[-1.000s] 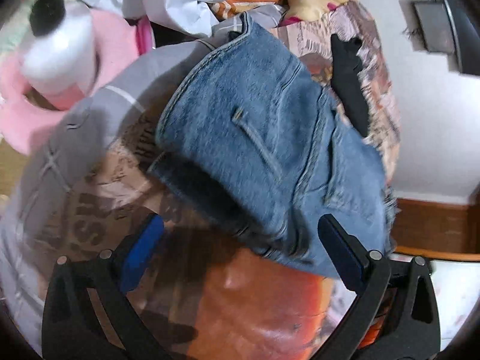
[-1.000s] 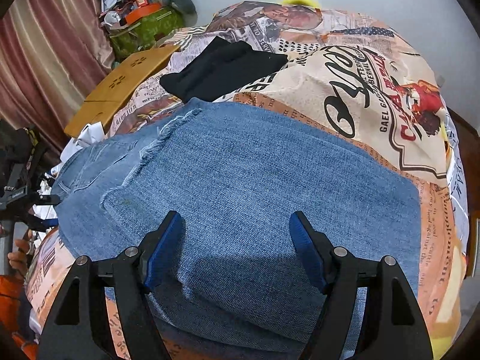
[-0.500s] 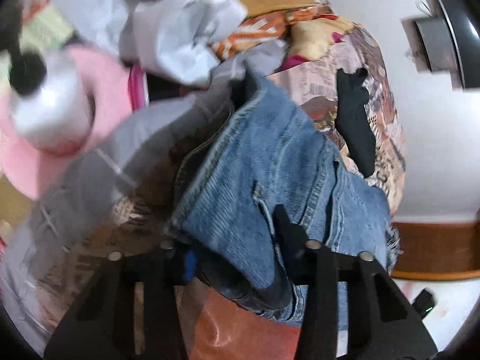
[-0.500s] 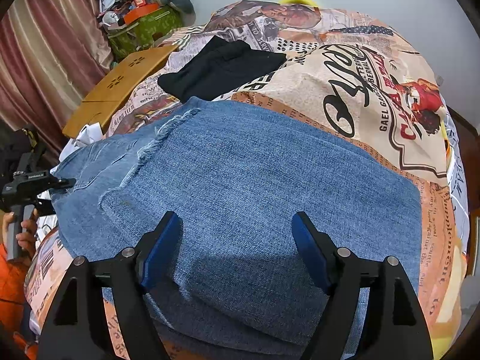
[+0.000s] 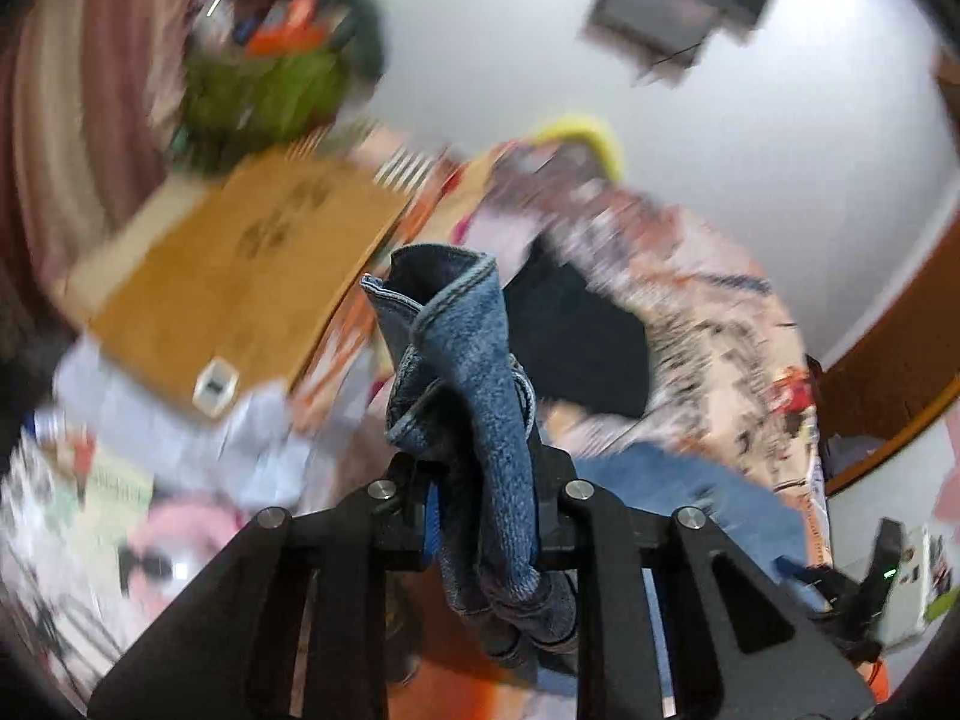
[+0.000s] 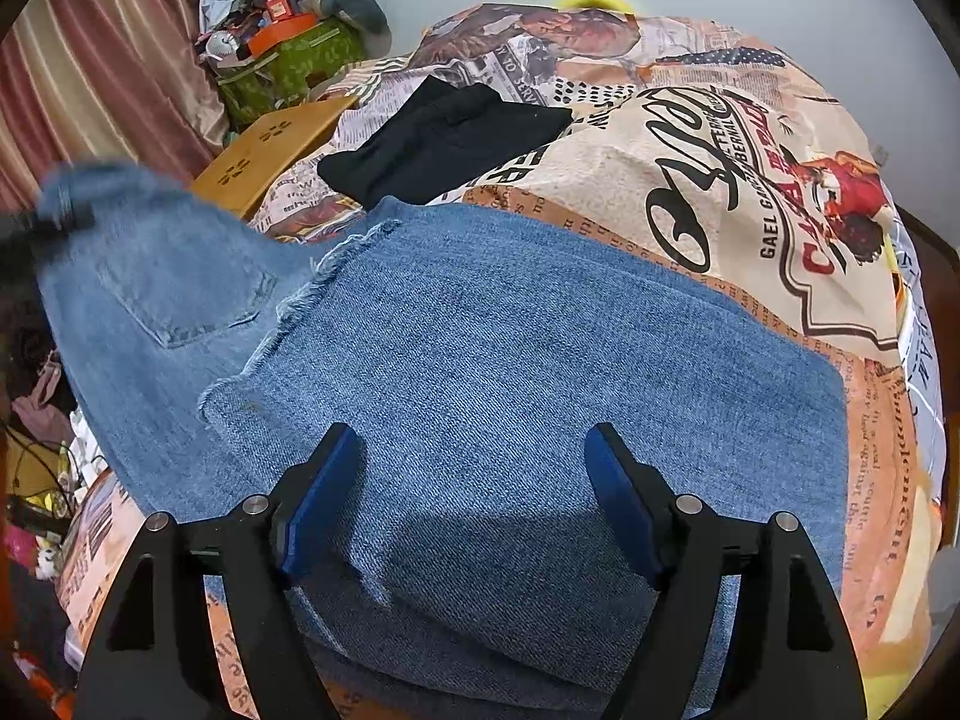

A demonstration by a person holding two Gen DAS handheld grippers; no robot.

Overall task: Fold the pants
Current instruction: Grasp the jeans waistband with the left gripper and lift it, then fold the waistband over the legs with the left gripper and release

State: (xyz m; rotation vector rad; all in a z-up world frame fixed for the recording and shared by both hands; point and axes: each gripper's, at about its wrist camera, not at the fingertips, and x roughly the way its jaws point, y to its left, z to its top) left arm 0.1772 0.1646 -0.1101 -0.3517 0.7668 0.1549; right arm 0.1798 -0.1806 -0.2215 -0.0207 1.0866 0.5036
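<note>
The blue jeans [image 6: 510, 360] lie folded on the printed bedcover [image 6: 750, 180]. The legs lie flat with frayed hems over the seat. My left gripper [image 5: 483, 480] is shut on the waistband end of the jeans [image 5: 474, 360], which is bunched between its jaws and lifted off the bed. In the right wrist view that lifted end [image 6: 150, 264] with its back pocket rises at the left, blurred. My right gripper [image 6: 474, 492] is open and empty, low over the folded legs.
Black folded pants [image 6: 444, 138] lie on the bedcover beyond the jeans. A wooden lap table [image 6: 270, 156] and a green bag [image 6: 288, 66] with clutter stand at the back left by a striped curtain [image 6: 90, 78]. The wall is behind the bed.
My left gripper shut on the jeans' waistband end and lifted it up, swinging the view toward the wall. The right gripper stayed open over the legs.
</note>
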